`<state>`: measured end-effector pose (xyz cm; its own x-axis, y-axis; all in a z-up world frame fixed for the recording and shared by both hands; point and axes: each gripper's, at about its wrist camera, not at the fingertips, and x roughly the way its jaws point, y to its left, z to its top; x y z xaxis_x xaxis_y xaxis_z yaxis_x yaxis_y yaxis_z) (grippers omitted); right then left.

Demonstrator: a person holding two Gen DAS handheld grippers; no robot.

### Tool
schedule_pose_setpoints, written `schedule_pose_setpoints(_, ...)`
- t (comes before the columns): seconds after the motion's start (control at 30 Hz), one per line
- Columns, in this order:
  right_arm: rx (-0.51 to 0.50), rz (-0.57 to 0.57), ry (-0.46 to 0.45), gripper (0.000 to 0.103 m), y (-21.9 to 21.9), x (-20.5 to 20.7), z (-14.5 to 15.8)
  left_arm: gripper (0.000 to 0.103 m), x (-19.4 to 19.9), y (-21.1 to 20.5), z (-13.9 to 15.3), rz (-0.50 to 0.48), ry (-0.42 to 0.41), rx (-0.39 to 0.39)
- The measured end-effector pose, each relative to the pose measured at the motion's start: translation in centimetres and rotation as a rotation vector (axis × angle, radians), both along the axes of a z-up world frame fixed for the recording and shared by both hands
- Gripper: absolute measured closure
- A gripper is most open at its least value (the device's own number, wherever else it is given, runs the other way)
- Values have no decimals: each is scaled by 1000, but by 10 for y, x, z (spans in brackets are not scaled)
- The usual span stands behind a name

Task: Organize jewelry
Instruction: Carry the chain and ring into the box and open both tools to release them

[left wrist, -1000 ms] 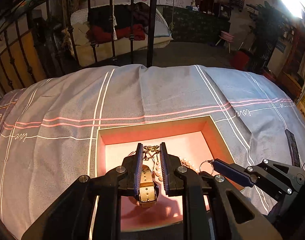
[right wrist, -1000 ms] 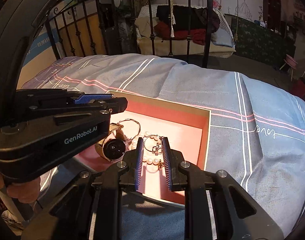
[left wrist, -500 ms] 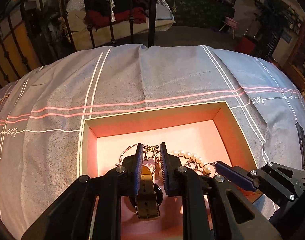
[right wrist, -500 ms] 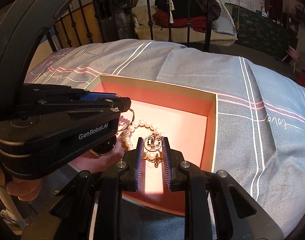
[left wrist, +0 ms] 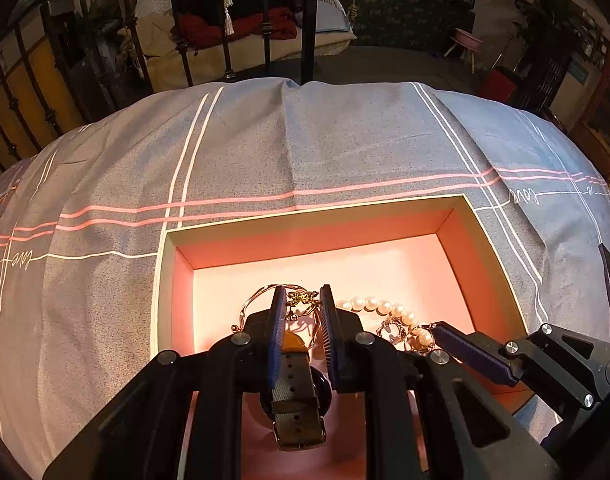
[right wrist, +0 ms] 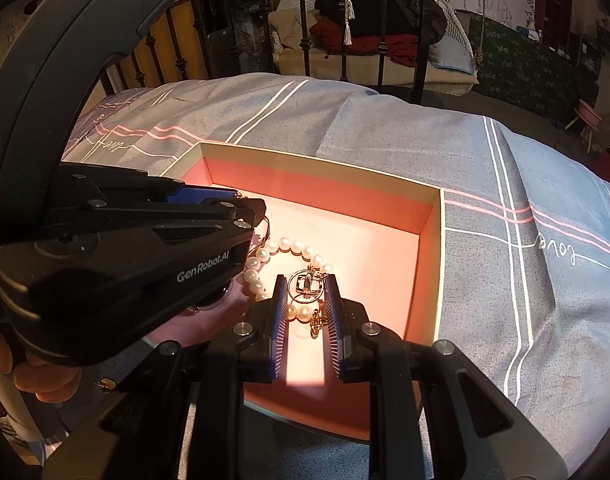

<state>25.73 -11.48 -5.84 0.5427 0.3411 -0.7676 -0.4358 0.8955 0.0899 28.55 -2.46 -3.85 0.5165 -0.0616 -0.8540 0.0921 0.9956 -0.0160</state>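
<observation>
Your left tool (left wrist: pixel 301 312) has its jaws apart over the watch (left wrist: pixel 297 396) and the gold bangle (left wrist: pixel 281 304), gripping neither. Your right tool (right wrist: pixel 307 304), jaws also apart, straddles the ringed pendant (right wrist: pixel 305 286) and the pearl strand (right wrist: pixel 281 246). Everything lies heaped in the near end of the pink box (left wrist: pixel 385 264) on the bed (left wrist: pixel 305 148). Close either tool now and you will likely catch two tangled pieces at once, dragging a neighbour out.

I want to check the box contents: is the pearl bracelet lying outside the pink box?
No, the pearl bracelet lies on the floor inside the pink box, in front of the right gripper.
</observation>
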Motion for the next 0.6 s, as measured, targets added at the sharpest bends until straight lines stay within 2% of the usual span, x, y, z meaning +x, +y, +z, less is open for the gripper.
schedule_pose_setpoints(0.23, -7, 10, -1, 83, 1, -3, 1, 86, 0, 1, 0, 6, 1, 5)
schedule_pose_setpoints(0.3, -7, 11, -2, 82, 0, -5, 2, 78, -1, 1, 1, 14, 3, 4)
schedule_pose_setpoints(0.33, -6, 8, -7, 79, -1, -7, 3, 71, -2, 2, 2, 18, -3, 2)
schedule_pose_setpoints(0.37, -6, 4, -15, 69, -3, -9, 5, 62, -4, 3, 4, 17, -13, 2)
schedule_pose_setpoints(0.4, -7, 0, -27, 62, -4, -12, 8, 58, -7, 3, 7, 13, -25, 3)
schedule_pose_setpoints(0.43, -10, -6, -42, 51, -5, -15, 11, 53, -10, 4, 11, 8, -39, 4)
schedule_pose_setpoints(0.53, 7, -10, -76, 50, -11, -30, 24, 43, -22, 7, 26, 3, -81, 5)
schedule_pose_setpoints(0.6, 37, -20, -100, 43, -19, -45, 33, 38, -38, 12, 40, -3, -114, -17)
